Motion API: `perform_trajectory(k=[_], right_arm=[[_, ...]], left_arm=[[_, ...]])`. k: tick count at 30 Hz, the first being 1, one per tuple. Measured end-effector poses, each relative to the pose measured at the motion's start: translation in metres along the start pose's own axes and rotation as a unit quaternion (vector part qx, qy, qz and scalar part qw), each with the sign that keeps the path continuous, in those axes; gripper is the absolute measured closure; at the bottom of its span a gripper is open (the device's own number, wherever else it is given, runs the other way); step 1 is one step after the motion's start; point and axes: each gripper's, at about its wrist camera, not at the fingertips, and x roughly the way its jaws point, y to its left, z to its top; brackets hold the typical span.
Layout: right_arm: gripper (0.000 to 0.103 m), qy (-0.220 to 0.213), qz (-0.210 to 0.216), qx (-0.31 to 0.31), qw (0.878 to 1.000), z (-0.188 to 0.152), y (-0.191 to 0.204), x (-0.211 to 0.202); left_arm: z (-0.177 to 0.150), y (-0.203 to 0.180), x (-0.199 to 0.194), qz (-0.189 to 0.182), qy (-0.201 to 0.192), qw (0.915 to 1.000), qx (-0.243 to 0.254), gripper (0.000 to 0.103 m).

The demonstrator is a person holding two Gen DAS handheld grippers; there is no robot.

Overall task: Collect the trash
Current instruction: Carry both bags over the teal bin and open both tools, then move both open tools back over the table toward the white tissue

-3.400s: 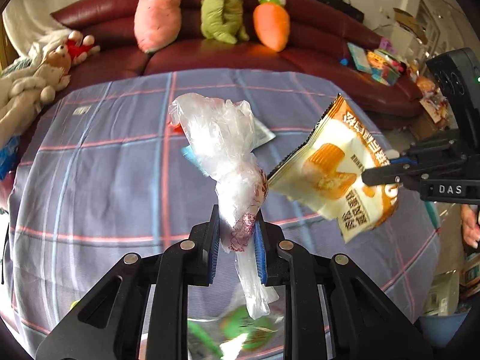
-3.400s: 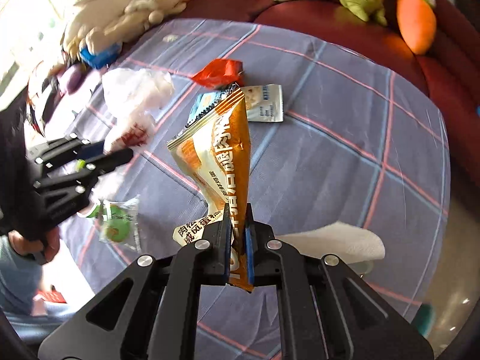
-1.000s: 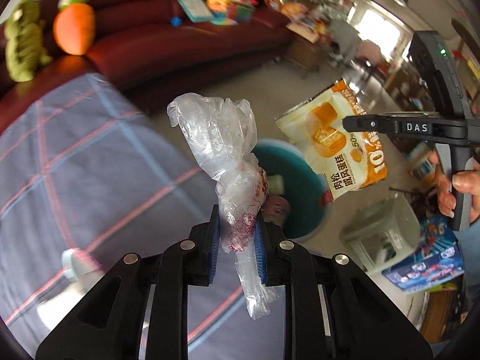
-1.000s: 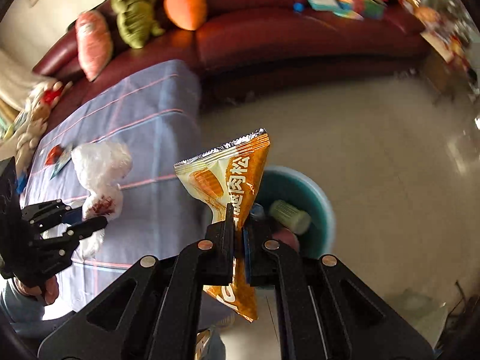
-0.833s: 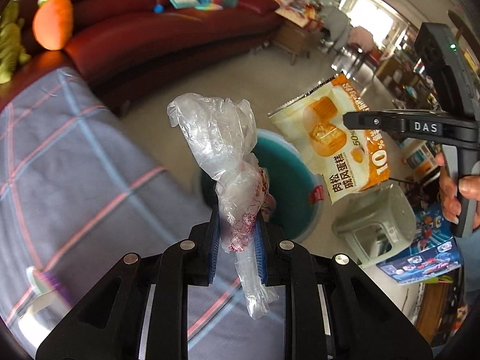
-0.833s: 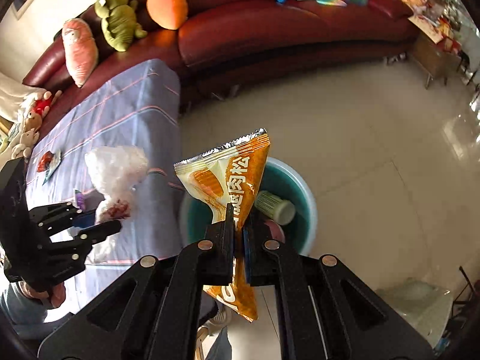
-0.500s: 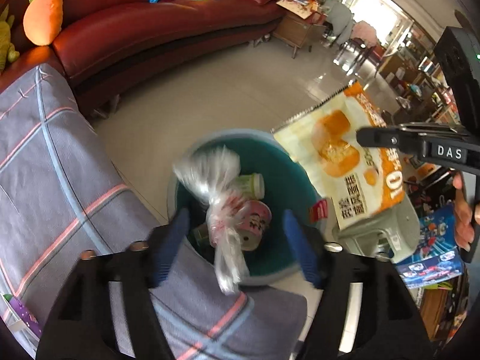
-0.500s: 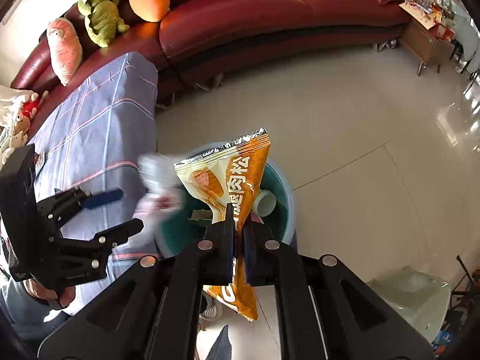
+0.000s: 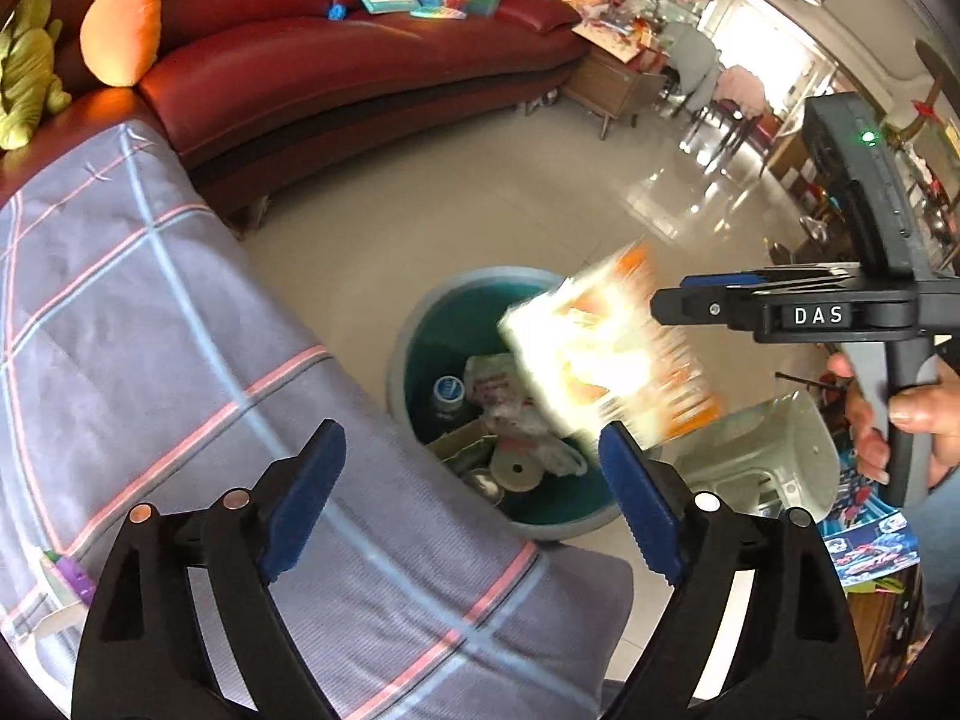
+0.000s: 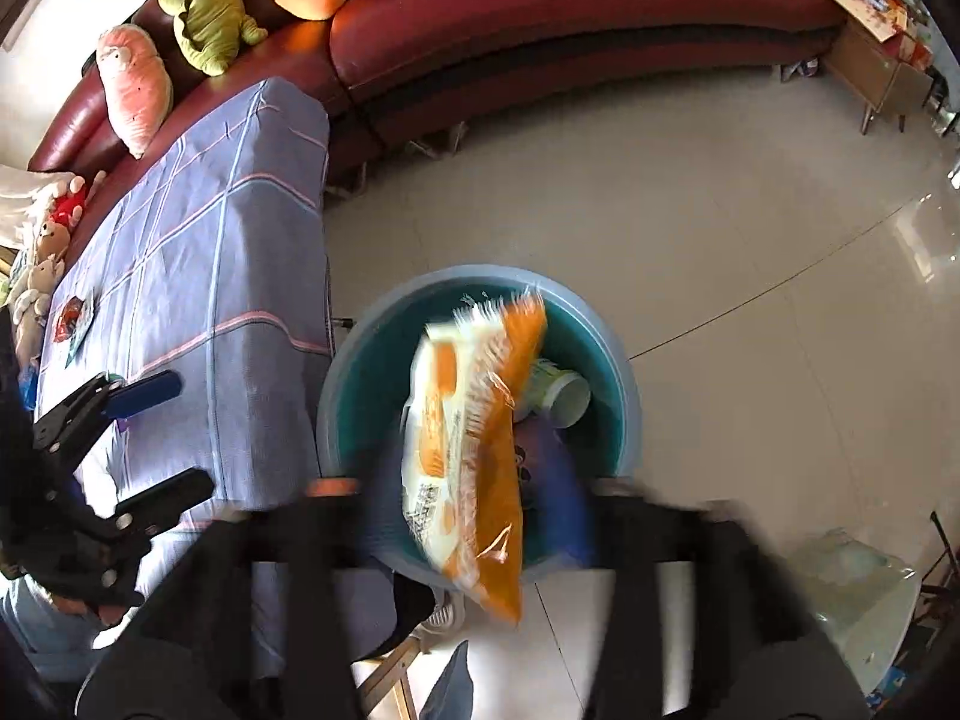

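A teal bin point(image 9: 414, 324) stands on the floor by the table's corner, with cups and scraps inside. The clear plastic bag point(image 9: 510, 414) lies in it. My left gripper point(image 9: 468, 444) hovers above the bin, its jaws opening wide with nothing between them. An orange and white snack packet point(image 10: 474, 420) is blurred and dropping over the bin point(image 10: 624, 396). My right gripper point(image 10: 474, 480) is blurred, and its jaws are opening on either side of the loose packet. From the left wrist view the right gripper point(image 9: 666, 300) sits beside the falling packet point(image 9: 600, 360). The left gripper point(image 10: 168, 441) appears at the left.
A table with a purple plaid cloth point(image 9: 150, 330) borders the bin; small wrappers point(image 10: 72, 318) lie at its far end. A red sofa point(image 10: 540, 18) with plush toys curves behind. A translucent plastic stool point(image 9: 774, 462) stands right of the bin on the tiled floor.
The left jaws spread and the clear bag fell into the bin. The right jaws parted and the snack packet slipped free, dropping toward the bin. Both grippers came lower over it.
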Motion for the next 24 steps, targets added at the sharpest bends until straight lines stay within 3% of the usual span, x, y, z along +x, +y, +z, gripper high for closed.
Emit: perform_trajectory(k=[7, 12, 24], right_arm=[[0.032, -0.005, -0.006, -0.015, 1.000, -0.002, 0.022, -0.010], [0.030, -0.006, -0.002, -0.026, 1.000, -0.005, 0.046, -0.017], [0.027, 0.010, 0.030, -0.125, 0.992, -0.021, 0.171, -0.016]], left_arm=[[-0.015, 0.017, -0.030, 0.008, -0.016, 0.9998, -0.013, 0.015], [-0.024, 0.033, -0.059, 0.021, -0.032, 0.9991, -0.016, 0.015], [-0.084, 0.104, -0.132, 0.068, -0.062, 0.9935, -0.067, 0.014]])
